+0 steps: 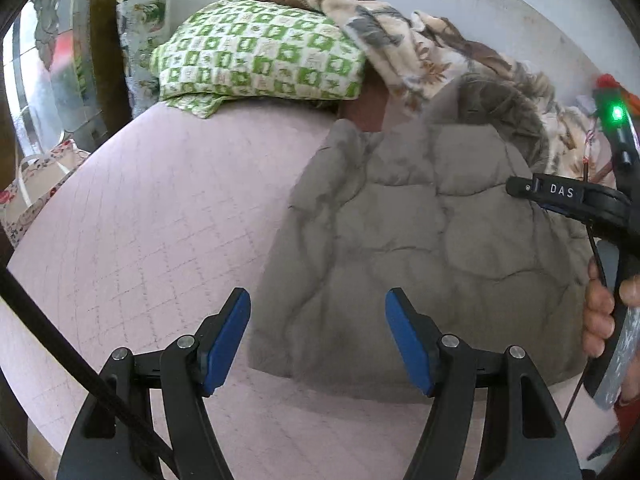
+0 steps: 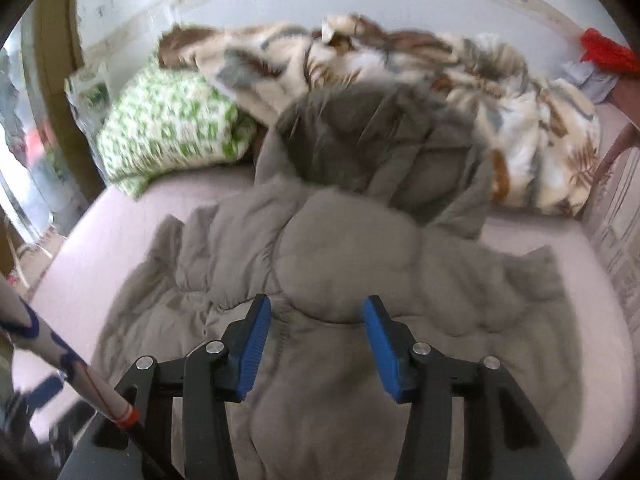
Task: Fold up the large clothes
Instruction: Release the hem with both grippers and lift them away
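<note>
A grey quilted coat (image 2: pixel 344 264) is lying spread across the pink bedsheet (image 1: pixel 168 208), its hood end (image 2: pixel 380 136) bunching up at the far side against a leaf-patterned blanket (image 2: pixel 520 120), with a green checked pillow (image 1: pixel 256 56) sitting at the far left. The left gripper (image 1: pixel 318 340) is hovering with its jaws standing apart and nothing between them, over the coat's near left edge where padding meets sheet. The right gripper (image 2: pixel 316 344) is hanging over the coat's middle, jaws likewise apart and gripping nothing, though the puffy fabric is bulging just beneath the blue pads (image 2: pixel 252 344). The coat is looking soft, thick and springy, likely light for its bulk, so it is probably going to puff back and slide on itself when folded. A shallow pinch on a rounded panel may slip; taking hold at a stitched seam, a hem edge or a sleeve end looks safer, one gripper at each side so the bulk is lifting evenly.
</note>
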`<state>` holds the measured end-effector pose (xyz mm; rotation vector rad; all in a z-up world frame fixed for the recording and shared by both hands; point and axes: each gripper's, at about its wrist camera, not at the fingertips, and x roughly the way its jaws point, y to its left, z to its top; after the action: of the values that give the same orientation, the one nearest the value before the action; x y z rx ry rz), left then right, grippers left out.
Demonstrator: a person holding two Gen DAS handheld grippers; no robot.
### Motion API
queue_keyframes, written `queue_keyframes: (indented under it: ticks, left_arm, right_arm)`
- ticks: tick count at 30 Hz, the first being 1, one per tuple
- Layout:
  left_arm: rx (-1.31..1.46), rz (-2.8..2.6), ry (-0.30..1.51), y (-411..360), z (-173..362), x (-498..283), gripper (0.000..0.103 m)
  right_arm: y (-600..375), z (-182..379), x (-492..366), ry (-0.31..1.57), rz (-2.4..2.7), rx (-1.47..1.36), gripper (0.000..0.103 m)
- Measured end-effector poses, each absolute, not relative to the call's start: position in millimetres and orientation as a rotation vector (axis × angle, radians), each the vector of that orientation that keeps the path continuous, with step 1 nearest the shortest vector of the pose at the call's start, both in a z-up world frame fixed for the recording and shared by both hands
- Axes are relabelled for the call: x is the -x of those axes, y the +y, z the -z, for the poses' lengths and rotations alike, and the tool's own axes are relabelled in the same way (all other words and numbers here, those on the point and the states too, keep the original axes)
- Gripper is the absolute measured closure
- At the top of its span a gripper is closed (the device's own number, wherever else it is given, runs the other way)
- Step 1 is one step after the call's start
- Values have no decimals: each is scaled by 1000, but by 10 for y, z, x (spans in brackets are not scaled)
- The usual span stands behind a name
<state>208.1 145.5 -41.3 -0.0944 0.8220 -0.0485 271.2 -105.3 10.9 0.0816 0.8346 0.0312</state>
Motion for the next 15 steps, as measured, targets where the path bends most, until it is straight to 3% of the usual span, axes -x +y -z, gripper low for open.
queue_keyframes:
  ticks: [9, 10, 11, 13, 15]
  left_arm:
    - [154, 34, 833, 1839, 509, -2355, 34]
    - [161, 38, 828, 1889, 467, -2448, 33]
    - [173, 55, 827, 1913, 441, -2521, 29]
    - [218, 155, 842, 1952, 389, -2845, 23]
    - [205, 225, 878, 1882, 375, -3162, 23]
  right_arm:
    - [-1208, 332, -2935, 921, 27, -185, 50]
    - [-1297, 238, -2859, 893, 14, -209, 47]
    - [-1443, 121, -2754, 853, 11, -214, 34]
    - [-1793, -34, -2629, 801, 84, -174, 17]
    - [-2297, -81, -2600, 785, 220, -146, 16]
